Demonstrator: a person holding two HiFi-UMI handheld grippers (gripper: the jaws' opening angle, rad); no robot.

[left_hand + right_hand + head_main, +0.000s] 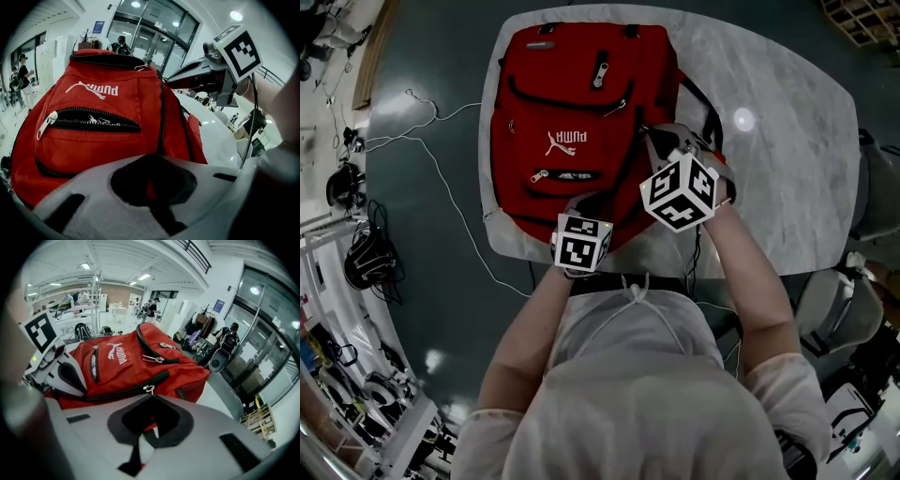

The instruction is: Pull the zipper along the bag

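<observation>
A red backpack (572, 103) lies flat on the marble table (787, 159), logo up. Its long side zipper (126, 389) runs dark along the near edge, and the metal zipper pull (149, 389) shows right at the tip of my right gripper (150, 398), which is shut on the pull's tab. My left gripper (155, 158) is shut on red fabric at the backpack's bottom edge, beside the side zipper (161, 117). In the head view the left gripper (584, 204) holds the bag's near end and the right gripper (664, 141) sits at its right side.
A small front pocket zipper (91, 119) stands partly open. White cables (441, 159) trail over the dark floor left of the table. A chair (830, 300) stands at the right, shelving (356, 375) at the lower left. People stand far off in the room.
</observation>
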